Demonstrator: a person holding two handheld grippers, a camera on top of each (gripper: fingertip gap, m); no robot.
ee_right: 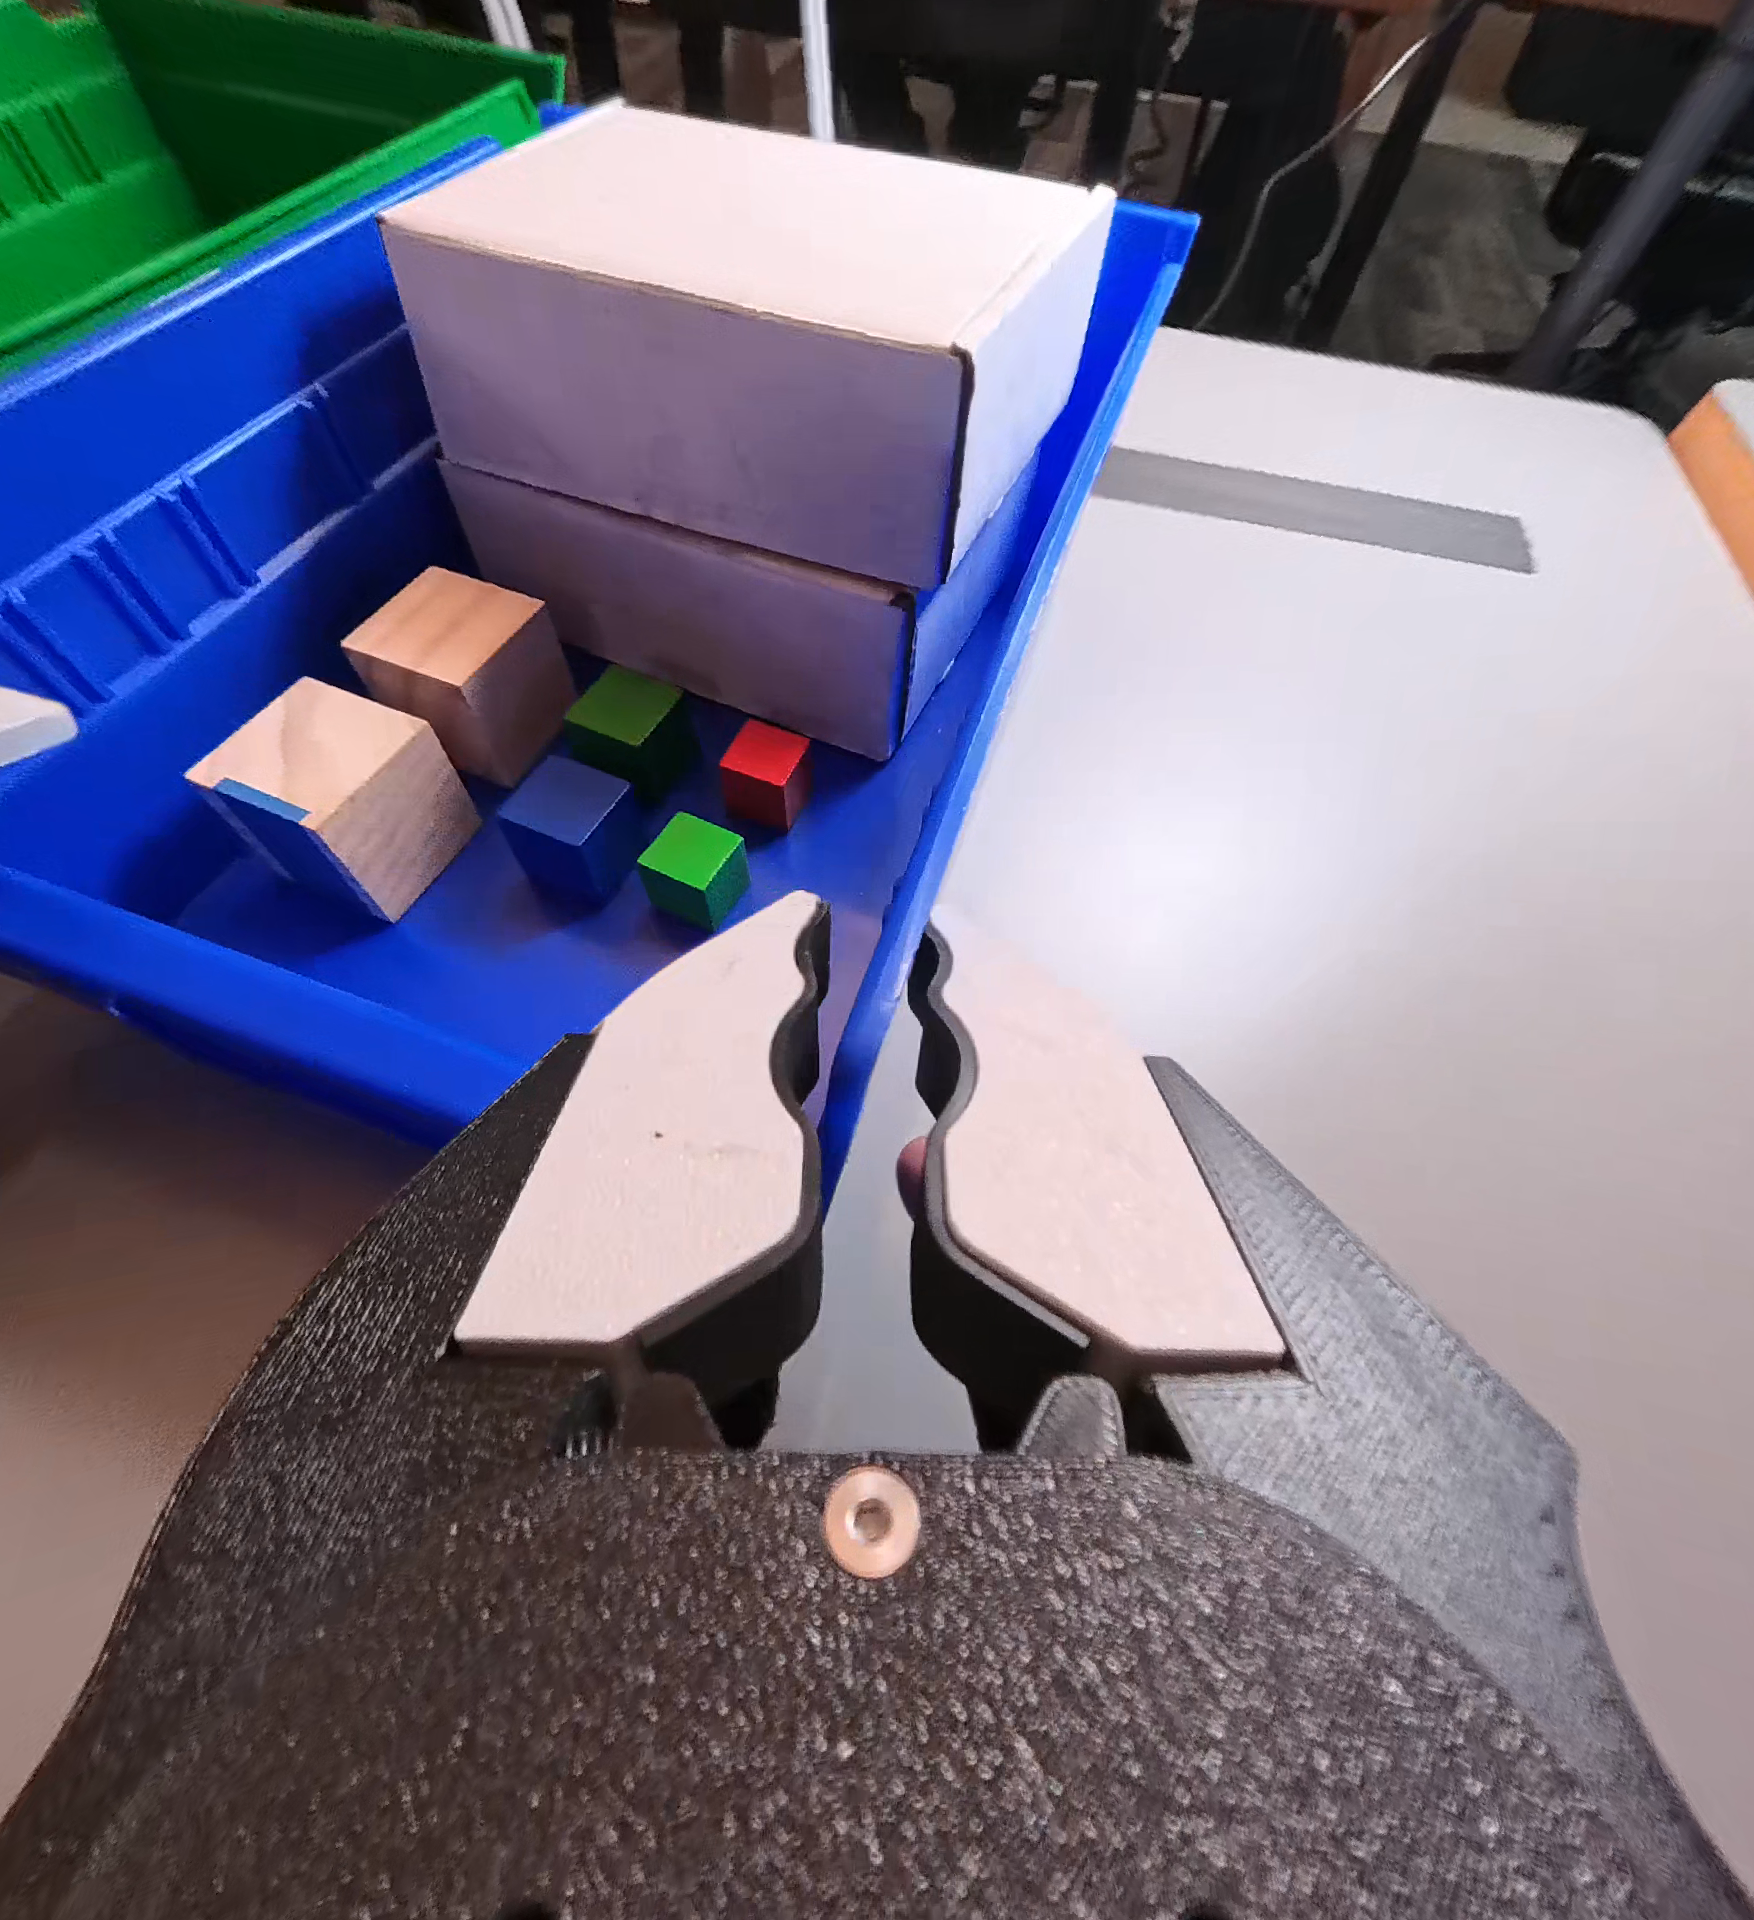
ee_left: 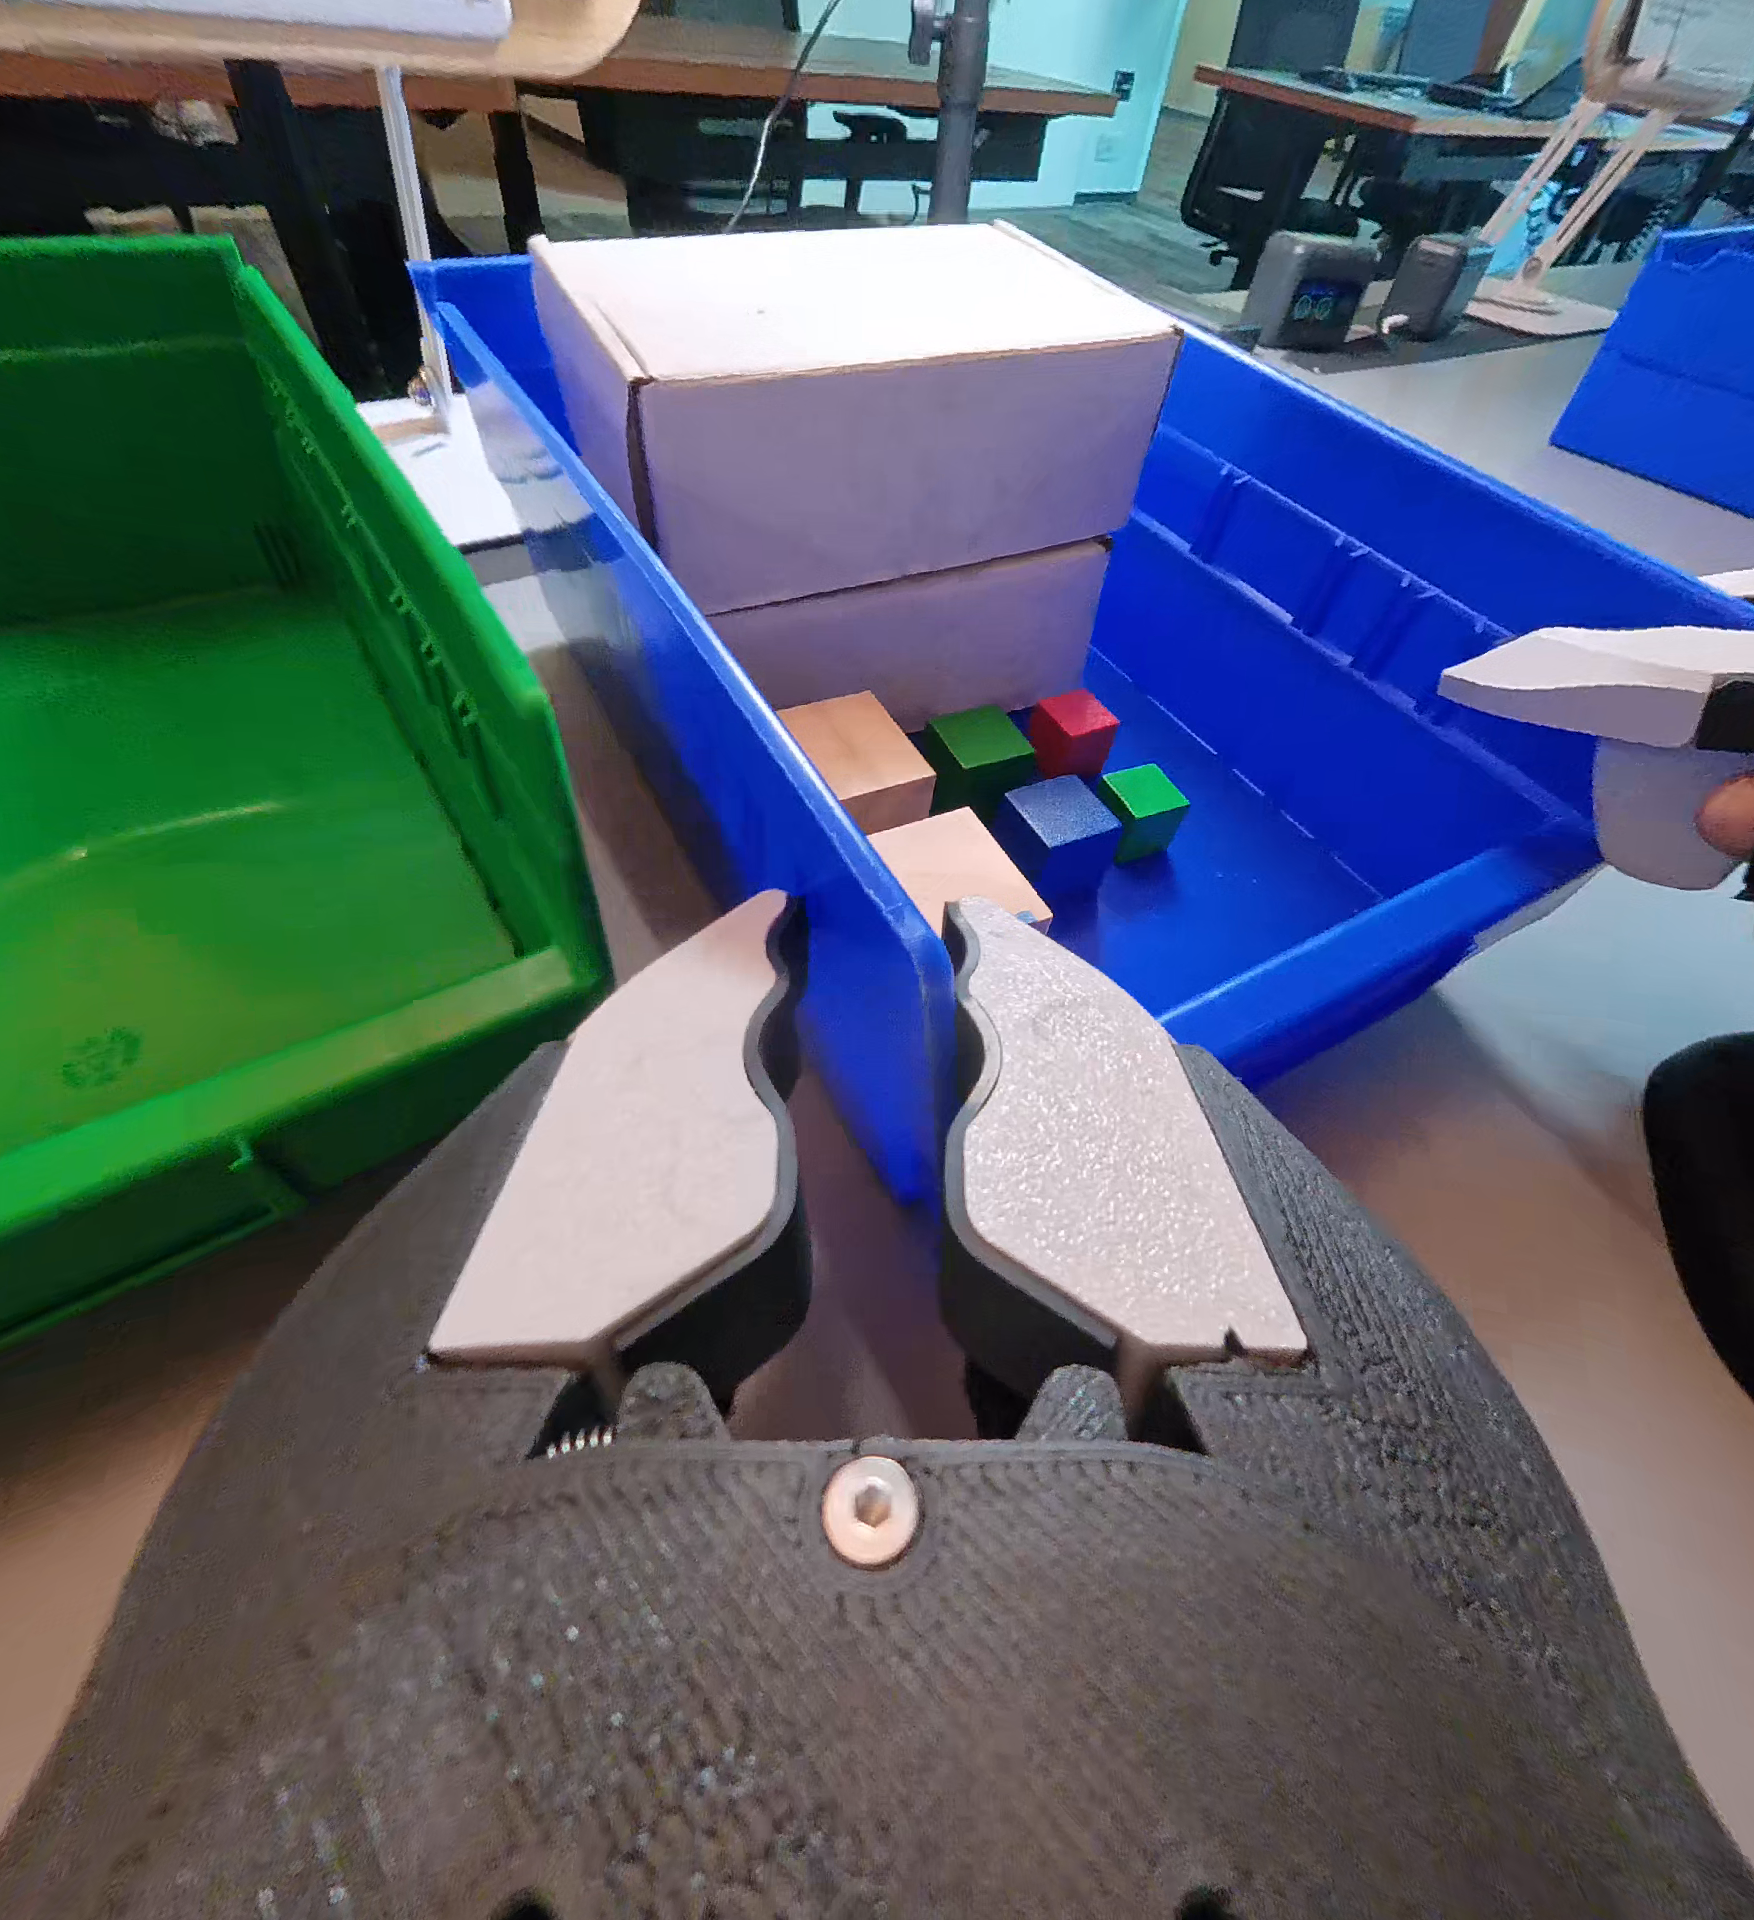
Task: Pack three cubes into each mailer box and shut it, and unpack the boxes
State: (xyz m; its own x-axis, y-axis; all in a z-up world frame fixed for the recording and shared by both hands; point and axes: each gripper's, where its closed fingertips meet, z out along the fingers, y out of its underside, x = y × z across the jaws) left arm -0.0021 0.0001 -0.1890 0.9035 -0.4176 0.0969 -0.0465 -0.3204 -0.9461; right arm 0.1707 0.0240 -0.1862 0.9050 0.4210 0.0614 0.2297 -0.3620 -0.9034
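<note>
The left gripper (ee_left: pixel 871 914) is held low over the table, pointing forward along the left wall of the blue bin (ee_left: pixel 1320 644). Its two fingers are set one on each side of that wall, close to it, with the wall in the gap between them. Whether the wall is being squeezed cannot be told.

The right gripper (ee_right: pixel 873 920) is held the same way at the right wall of the blue bin (ee_right: pixel 177 499). Its fingers are also placed on each side of the wall, with only a thin gap left. A firm pinch cannot be made out here either.

Two white mailer boxes (ee_left: pixel 894 416) are stacked at the far end of the bin, both shut. In front of them, on the bin floor, the cubes are found: two big wooden cubes (ee_right: pixel 457 665), a dark green cube (ee_right: pixel 634 722), a red cube (ee_right: pixel 767 771), a blue cube (ee_right: pixel 569 821) and a small green cube (ee_right: pixel 694 868). All the cubes lie ahead of the fingers and are not touched by them. The small green cube is seen nearest to the right gripper's tips.

A green bin (ee_left: pixel 177 675) is seen just beside the blue one, on its left.
</note>
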